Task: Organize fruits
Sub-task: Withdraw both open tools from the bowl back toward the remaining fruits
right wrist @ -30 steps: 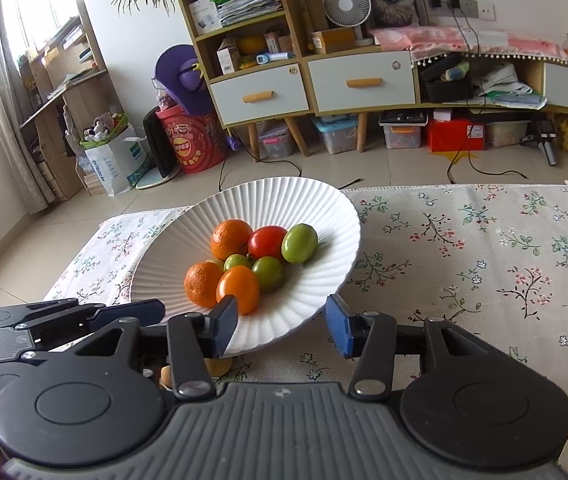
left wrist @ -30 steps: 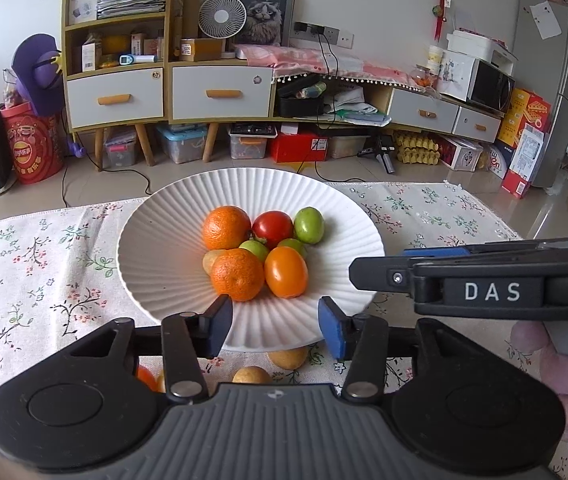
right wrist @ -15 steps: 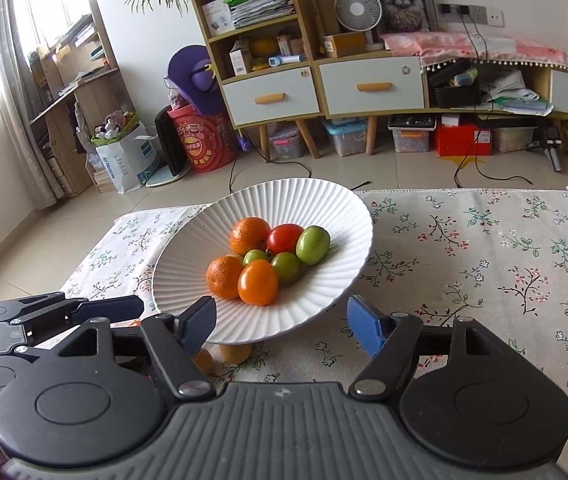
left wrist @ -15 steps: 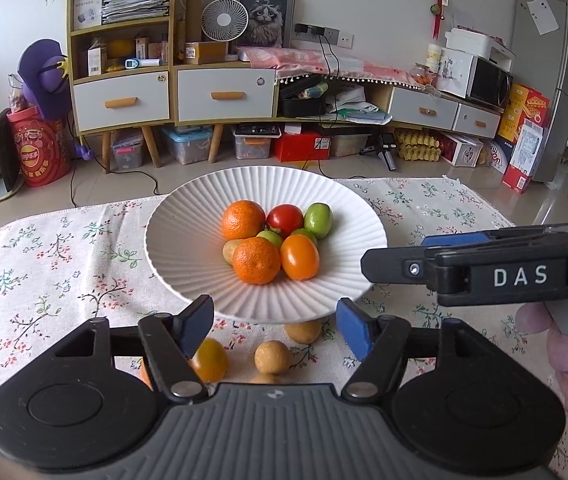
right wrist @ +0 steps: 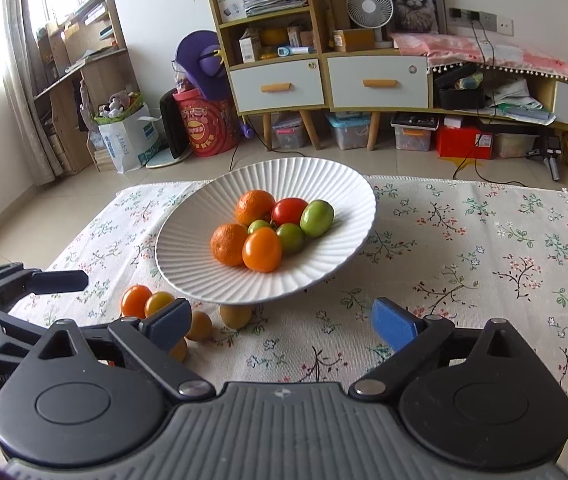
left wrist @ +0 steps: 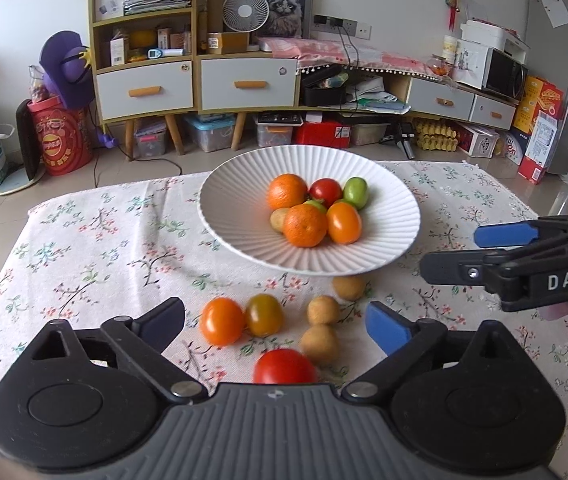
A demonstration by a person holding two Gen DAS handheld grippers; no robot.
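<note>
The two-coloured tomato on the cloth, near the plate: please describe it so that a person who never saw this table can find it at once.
Find the white ribbed plate on the flowered cloth; several small fruits lie loose on the cloth in front of it. At the left of that group two tomatoes touch. The one wanted is the right one, the two-coloured tomato, green on top and orange below, while its neighbour, the orange tomato, is plain orange.

Left tool (left wrist: pixel 276 320) and right tool (right wrist: pixel 282 320) (jaws just opened wide), both empty
</note>
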